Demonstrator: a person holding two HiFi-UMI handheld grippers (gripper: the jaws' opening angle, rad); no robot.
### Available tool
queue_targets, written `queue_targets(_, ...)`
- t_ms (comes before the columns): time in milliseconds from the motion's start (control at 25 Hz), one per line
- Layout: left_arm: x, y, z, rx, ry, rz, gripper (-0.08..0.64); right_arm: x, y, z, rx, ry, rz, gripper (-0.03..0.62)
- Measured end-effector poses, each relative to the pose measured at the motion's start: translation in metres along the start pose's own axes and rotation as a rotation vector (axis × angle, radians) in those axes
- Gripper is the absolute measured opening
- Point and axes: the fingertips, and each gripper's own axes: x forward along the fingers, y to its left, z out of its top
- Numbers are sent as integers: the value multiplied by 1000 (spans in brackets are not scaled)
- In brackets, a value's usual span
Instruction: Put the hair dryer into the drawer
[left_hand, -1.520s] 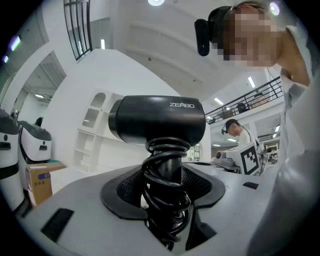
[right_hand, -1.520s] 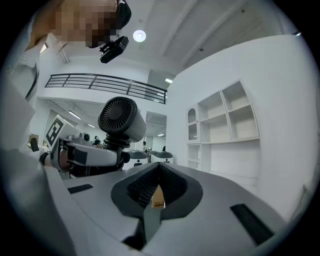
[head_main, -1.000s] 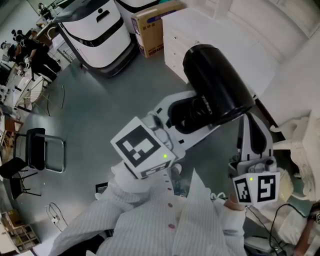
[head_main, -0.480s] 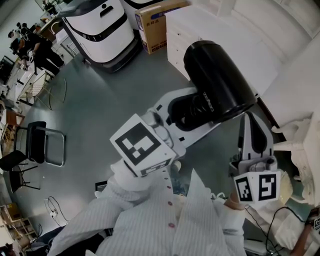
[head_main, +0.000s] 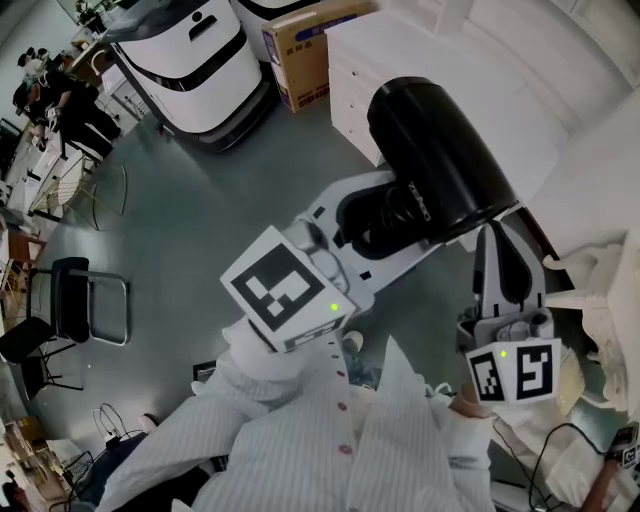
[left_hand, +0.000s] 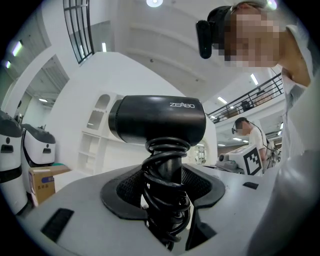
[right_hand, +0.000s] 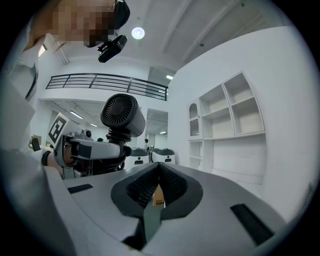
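Cord (left_hand: 167, 170) coiled round its handle, the hair dryer (head_main: 440, 155) stands upright in the left gripper (head_main: 385, 215), whose jaws pinch that wrapped handle so the black barrel rides clear above them, up in the air and not yet in any drawer. Beyond it sits the white chest of drawers (head_main: 345, 90), its fronts apparently closed. Further right, the right gripper (head_main: 505, 245) has its jaws pressed together on nothing, free, I judge, to pull a drawer open.
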Motion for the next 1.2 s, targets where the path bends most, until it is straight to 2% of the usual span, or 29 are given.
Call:
queue_targets(280,33,76,7,-4,-1,-42,229,80,-25,2,-7,6,-20,11)
queue_targets(560,55,141,14,-6,0,-84,229,144,-45,7,-13,-5,-75,11)
queue_targets(800,64,179,11,10,22,-116,229,175,-58,-2,10,13,-133,11)
queue_targets(1200,105,230,-6,-58,46,-166,229,223,-90,-25,34,78,-181,11)
